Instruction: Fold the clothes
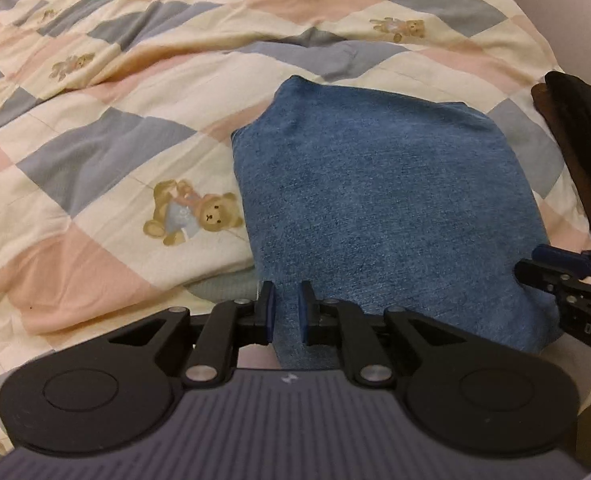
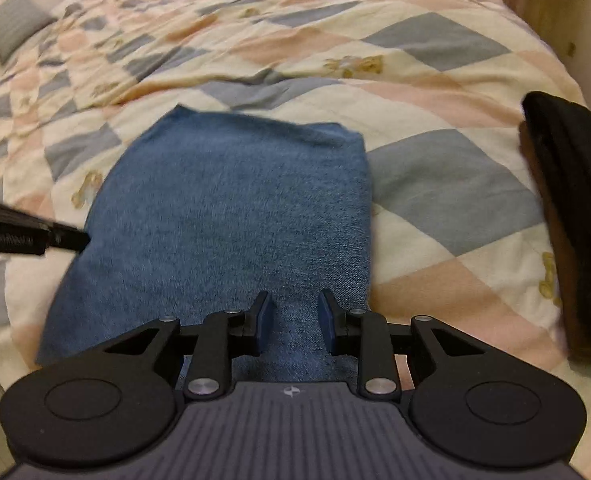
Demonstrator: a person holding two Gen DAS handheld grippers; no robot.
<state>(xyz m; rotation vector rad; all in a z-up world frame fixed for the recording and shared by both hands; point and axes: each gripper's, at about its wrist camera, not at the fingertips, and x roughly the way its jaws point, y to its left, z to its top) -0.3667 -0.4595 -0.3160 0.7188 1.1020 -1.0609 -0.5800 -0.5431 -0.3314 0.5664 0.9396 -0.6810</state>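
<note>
Now left hand-held gripper (image 1: pixel 286 308) & right hand-held gripper (image 2: pixel 295 322) gape narrowly over denim (image 1: pixel 375 200) nr edge, quilt (image 1: pixel 95 160) bare beyond

Readable text: white letters "DAS", cut off by frame edge, on black body of right gripper (image 1: pixel 551 272), seen at right in left wrist view. Small white logo mark, no letters, on grey ribbed housing near each cam. Lettering on left gripper (image 2: pixel 77 238) in right wrist view too blurred to read.
</note>
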